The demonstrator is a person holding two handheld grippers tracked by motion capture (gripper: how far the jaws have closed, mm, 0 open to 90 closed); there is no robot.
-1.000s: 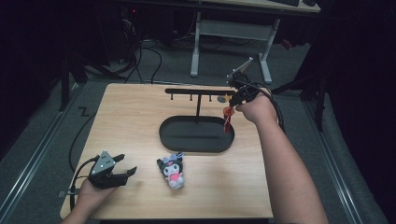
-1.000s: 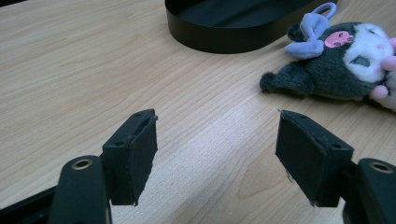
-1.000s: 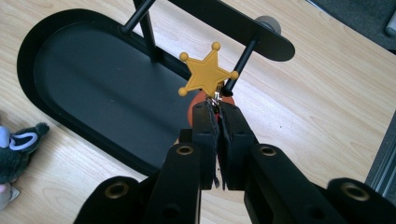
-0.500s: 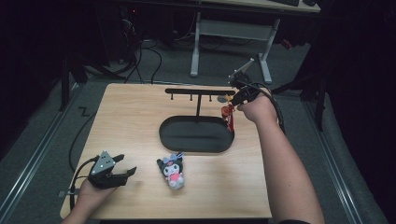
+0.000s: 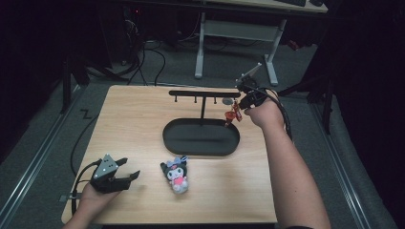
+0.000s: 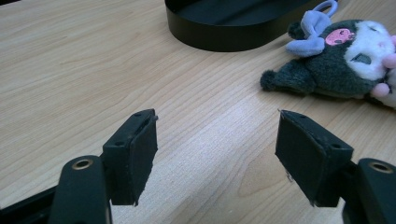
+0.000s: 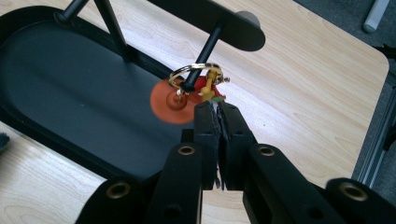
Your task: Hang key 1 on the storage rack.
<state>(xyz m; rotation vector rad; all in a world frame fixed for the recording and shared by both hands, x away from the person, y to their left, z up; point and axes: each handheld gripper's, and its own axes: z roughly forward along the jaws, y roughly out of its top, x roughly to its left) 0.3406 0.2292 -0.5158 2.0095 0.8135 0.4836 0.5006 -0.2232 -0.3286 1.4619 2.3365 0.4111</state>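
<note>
A black hanger stand (image 5: 203, 94) with a crossbar and pegs rises from an oval black tray (image 5: 169, 138) mid-table. My right gripper (image 5: 240, 106) is at the bar's right end, shut on a red keychain (image 5: 233, 116). In the right gripper view the gripper (image 7: 215, 106) pinches the keychain (image 7: 205, 87) just below its gold ring (image 7: 194, 70), which is looped around the tip of a black peg (image 7: 204, 52). An orange disc (image 7: 169, 100) hangs beside it. My left gripper (image 5: 130, 175) rests open near the front left corner. A dark plush toy (image 5: 175, 173) lies to its right, and the toy (image 6: 343, 63) is beyond the open gripper (image 6: 215, 142).
The wooden table (image 5: 133, 119) has bare surface at left and behind the stand. A white desk frame (image 5: 237, 33) and cables stand on the floor beyond the far edge. A metal rail (image 5: 33, 157) runs along the floor at left.
The right gripper with the keychain has shifted very slightly at the bar's right end. The left gripper and plush toy have stayed still.
</note>
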